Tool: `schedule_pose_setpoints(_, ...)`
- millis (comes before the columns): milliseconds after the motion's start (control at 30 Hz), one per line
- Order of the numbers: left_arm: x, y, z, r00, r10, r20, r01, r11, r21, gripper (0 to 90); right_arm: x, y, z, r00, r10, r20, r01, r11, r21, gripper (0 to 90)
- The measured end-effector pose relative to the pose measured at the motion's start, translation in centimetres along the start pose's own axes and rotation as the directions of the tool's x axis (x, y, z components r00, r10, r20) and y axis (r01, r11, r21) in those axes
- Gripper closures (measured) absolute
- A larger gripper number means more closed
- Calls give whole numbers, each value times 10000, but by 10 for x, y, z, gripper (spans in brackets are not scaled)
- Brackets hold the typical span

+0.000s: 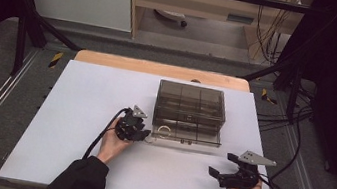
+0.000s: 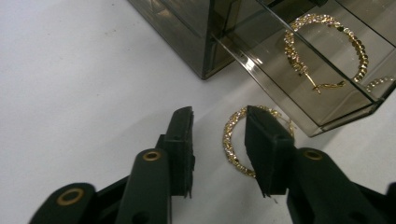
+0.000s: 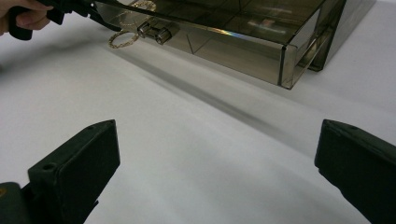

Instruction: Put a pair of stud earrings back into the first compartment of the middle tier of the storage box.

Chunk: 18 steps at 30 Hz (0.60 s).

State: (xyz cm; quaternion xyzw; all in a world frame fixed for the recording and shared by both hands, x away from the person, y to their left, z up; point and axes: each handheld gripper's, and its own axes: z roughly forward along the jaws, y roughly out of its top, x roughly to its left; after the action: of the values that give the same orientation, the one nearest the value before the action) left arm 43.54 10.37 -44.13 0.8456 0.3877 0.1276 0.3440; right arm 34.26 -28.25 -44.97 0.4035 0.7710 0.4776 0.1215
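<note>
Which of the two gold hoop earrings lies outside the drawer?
The hoop earring on the table, between the left hand-held gripper's jaws; the other hoop earring lies inside the open drawer.

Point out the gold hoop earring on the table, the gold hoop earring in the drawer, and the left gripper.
Gold hoop earring on the table (image 2: 229, 140), left gripper view, its left arc.
Gold hoop earring in the drawer (image 2: 359, 46), left gripper view, its right arc.
Left gripper (image 2: 218, 122), left gripper view, between the fingertips.

Black sleeves (image 1: 78, 179); black jaws, brass-ringed screw holes, grey three-cornered plates, black cables.

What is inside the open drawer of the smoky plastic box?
One gold hoop earring lies in the drawer. A second shiny piece shows at the edge, too cut off to name. The drawer's other compartments are out of frame.
</note>
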Motion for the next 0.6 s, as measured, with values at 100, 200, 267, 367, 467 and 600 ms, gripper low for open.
schedule_pose_setpoints(100, -2, 0, 1, 10000, 35, -28, -35, 10000, -5, 680, 0, 0, 0, 10000, -9, 1, 9, 10000, -11, 7)
schedule_pose_setpoints(200, -2, 0, 2, 10000, 40, -12, -40, 10000, 29, 719, 0, 0, 0, 10000, -8, 2, 8, 10000, -10, 7)
schedule_pose_setpoints(267, -3, 0, 2, 10000, 19, 6, -19, 10000, 45, 743, 0, 0, 0, 10000, -11, -11, 11, 10000, -9, 6)
schedule_pose_setpoints(367, -4, 0, 3, 10000, 29, -22, -29, 10000, 54, 765, 0, 0, 0, 10000, -4, -11, 4, 10000, -5, 7)
schedule_pose_setpoints(467, -5, 0, 4, 10000, 42, -38, -41, 9999, 95, 792, 0, 0, 0, 10000, -6, -11, 6, 10000, -6, 6)
schedule_pose_setpoints(600, -7, 0, 5, 9999, 106, -108, -105, 9999, 117, 806, 0, 0, 0, 10000, -5, -9, 5, 10000, -2, 7)
